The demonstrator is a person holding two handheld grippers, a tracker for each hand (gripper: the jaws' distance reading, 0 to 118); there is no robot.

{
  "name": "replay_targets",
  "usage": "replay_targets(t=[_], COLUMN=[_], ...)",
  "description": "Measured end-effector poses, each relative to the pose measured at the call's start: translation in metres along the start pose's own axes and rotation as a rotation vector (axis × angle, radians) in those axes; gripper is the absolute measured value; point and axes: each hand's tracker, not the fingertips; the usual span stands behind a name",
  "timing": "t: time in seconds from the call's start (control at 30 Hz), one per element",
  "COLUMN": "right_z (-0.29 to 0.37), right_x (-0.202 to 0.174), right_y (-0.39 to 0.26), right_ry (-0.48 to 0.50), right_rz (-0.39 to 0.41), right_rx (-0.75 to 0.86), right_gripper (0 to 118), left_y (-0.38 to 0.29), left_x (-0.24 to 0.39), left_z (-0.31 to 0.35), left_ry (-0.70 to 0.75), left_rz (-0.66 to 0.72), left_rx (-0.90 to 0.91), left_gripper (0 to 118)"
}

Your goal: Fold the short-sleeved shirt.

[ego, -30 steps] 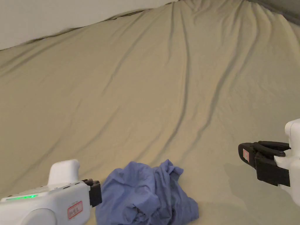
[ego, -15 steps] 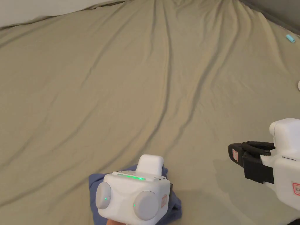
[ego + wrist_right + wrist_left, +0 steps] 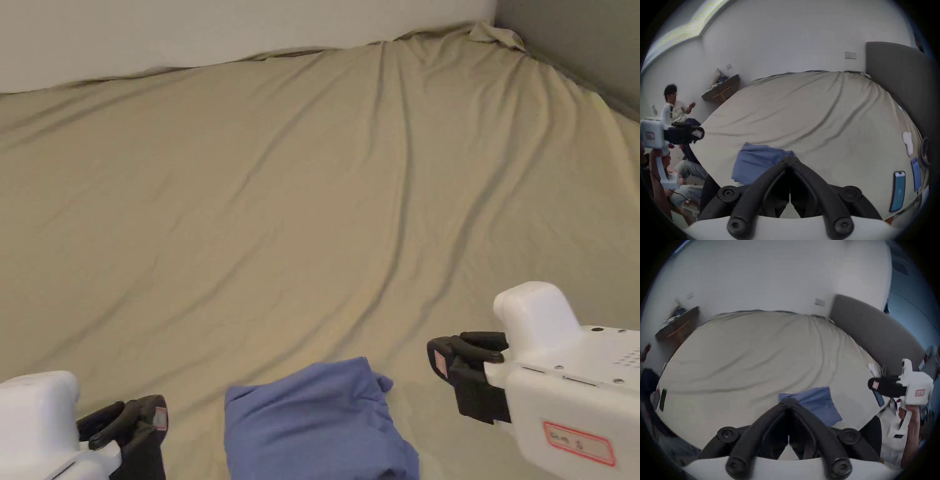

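The crumpled blue cloth shirt (image 3: 315, 422) looks soft and matt, lying on a wrinkled beige cotton-looking bed sheet (image 3: 300, 206) (also matt). Each tool has a smooth white plastic body with a slight sheen, plus matt black jaws.

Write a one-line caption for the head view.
Blue shirt bunched on the bed sheet, between two empty grippers.

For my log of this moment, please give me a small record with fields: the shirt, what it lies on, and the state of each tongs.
shirt: blue, bunched in a heap, not spread flat
surface: beige bed sheet, wrinkled
left tongs: shut, empty, left of the shirt, apart from it
right tongs: shut, empty, right of the shirt, apart from it
fold: not yet begun
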Motion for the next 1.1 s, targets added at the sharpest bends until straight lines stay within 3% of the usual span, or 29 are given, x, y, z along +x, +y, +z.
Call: replay_targets(t=[0.17, 0.3, 0.53, 0.57, 0.6, 0.63, 0.77, 0.87, 1.1], right_z=[-0.08, -0.145, -0.148, -0.149, -0.15, -0.151, -0.157, -0.16, -0.162], right_x=[-0.034, -0.028, -0.016, -0.011, -0.004, 0.005, 0.038, 0.048, 0.055], right_y=[-0.019, -0.058, -0.057, -0.057, -0.056, -0.055, -0.054, -0.055, -0.059], right_ry=[0.041, -0.075, -0.022, 0.01, 0.047, 0.088, 0.238, 0.279, 0.329], right_rz=[0.051, 0.077, 0.035, 0.021, -0.005, -0.033, -0.152, -0.157, -0.18], right_rx=[-0.157, -0.328, -0.334, -0.342, -0.35, -0.357, -0.381, -0.385, -0.378], right_gripper=[3, 3, 3, 3, 3, 3, 3, 3, 3], left_y=[-0.011, -0.022, -0.028, -0.03, -0.034, -0.04, -0.047, -0.08, -0.079], left_x=[-0.04, -0.056, -0.07, -0.074, -0.079, -0.084, -0.093, -0.067, -0.035], left_z=[0.01, -0.001, -0.051, -0.063, -0.077, -0.097, -0.18, -0.202, -0.251], left_ry=[0.051, 0.019, -0.13, -0.216, -0.318, -0.415, -0.571, -0.599, -0.782], left_rz=[0.073, 0.113, 0.171, 0.196, 0.213, 0.227, 0.32, 0.351, 0.383], left_rx=[-0.014, -0.059, -0.151, -0.163, -0.178, -0.204, -0.349, -0.454, -0.413], left_gripper=[0, 0, 0, 11, 53, 118, 118, 118, 118])
